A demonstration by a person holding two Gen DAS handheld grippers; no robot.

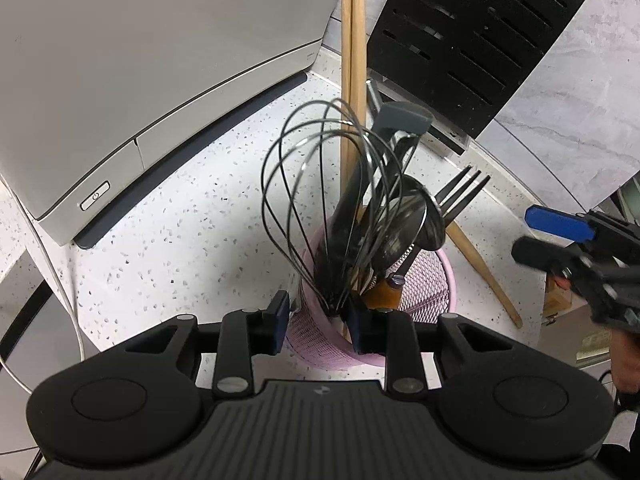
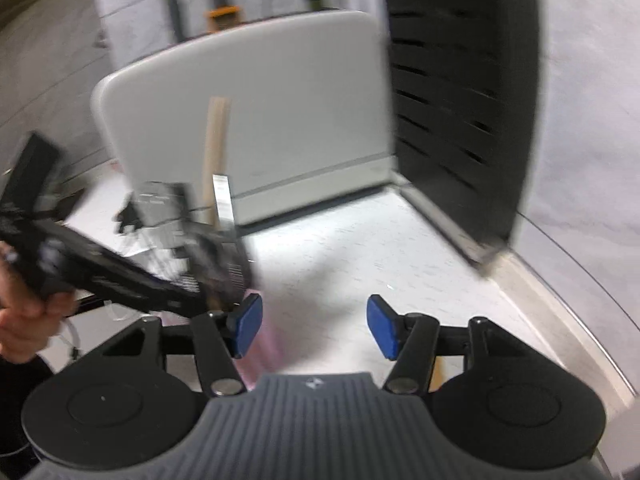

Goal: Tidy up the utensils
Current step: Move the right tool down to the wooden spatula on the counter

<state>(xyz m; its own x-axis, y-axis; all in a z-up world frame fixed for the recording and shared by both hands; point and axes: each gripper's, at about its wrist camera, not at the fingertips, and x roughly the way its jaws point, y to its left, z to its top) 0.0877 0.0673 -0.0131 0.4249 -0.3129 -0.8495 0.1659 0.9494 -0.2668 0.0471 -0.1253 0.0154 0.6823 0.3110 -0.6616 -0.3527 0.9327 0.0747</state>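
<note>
A pink mesh utensil holder (image 1: 428,280) stands on the speckled counter. It holds a black wire whisk (image 1: 320,184), two tall wooden handles (image 1: 354,40), a ladle (image 1: 416,216) and a grey-ended tool (image 1: 404,116). My left gripper (image 1: 320,322) straddles the holder's near left rim, one pad outside and one inside, shut on the wall. My right gripper (image 2: 316,328) is open with only bare counter between its blue pads (image 2: 384,332). It also shows as the right gripper (image 1: 548,240) beside the holder. The right wrist view is blurred; the holder (image 2: 266,340) is a pink smear.
A grey appliance (image 1: 160,80) with a power button fills the left. A black slotted knife block (image 1: 472,40) stands at the back right. A wooden-handled fork (image 1: 480,260) lies beside the holder. A hand (image 2: 24,312) holds the left gripper (image 2: 100,268). The counter's metal edge (image 2: 560,320) curves right.
</note>
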